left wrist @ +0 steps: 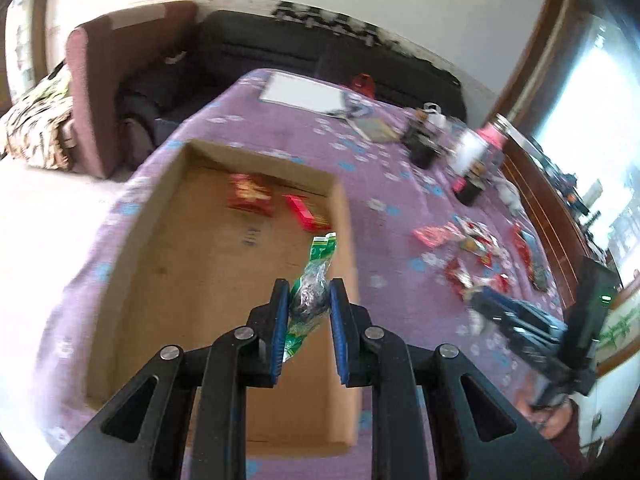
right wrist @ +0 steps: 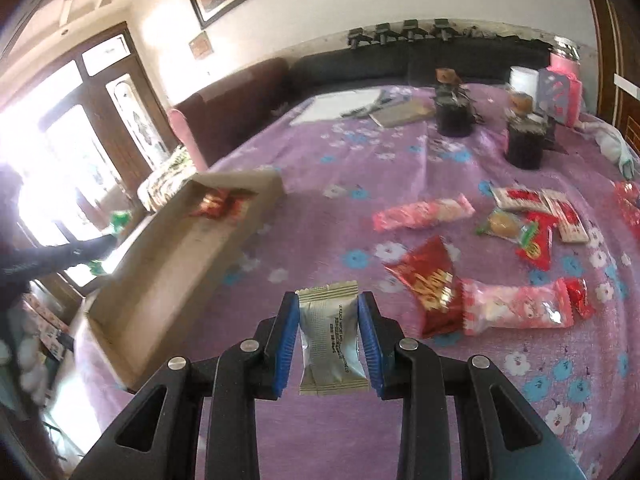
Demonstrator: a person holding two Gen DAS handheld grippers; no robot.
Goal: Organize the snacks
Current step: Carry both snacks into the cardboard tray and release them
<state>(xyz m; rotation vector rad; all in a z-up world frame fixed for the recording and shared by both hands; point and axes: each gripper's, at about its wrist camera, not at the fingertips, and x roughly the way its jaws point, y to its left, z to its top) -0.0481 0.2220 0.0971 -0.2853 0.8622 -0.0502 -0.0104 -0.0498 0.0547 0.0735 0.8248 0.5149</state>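
Left fingers (left wrist: 308,300) pinching a green-wrapped candy (left wrist: 311,294) above the cardboard box (left wrist: 148,216), near its right wall. Right fingers (right wrist: 329,340) clamped on a silver sachet (right wrist: 330,344) over bare purple bedcover (right wrist: 320,152); box edge left, loose snacks (right wrist: 480,248) right.

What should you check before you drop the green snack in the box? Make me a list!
1. Left gripper is shut on the green snack: ok.
2. Green snack is over the cardboard box, near its right wall: ok.
3. Bare room on the box floor; only two red packets at the far end: ok.
4. Right gripper is shut on the silver packet: ok.
5. Right gripper is away from the box: ok.
6. More snacks on the purple cloth are still to sort: ok.
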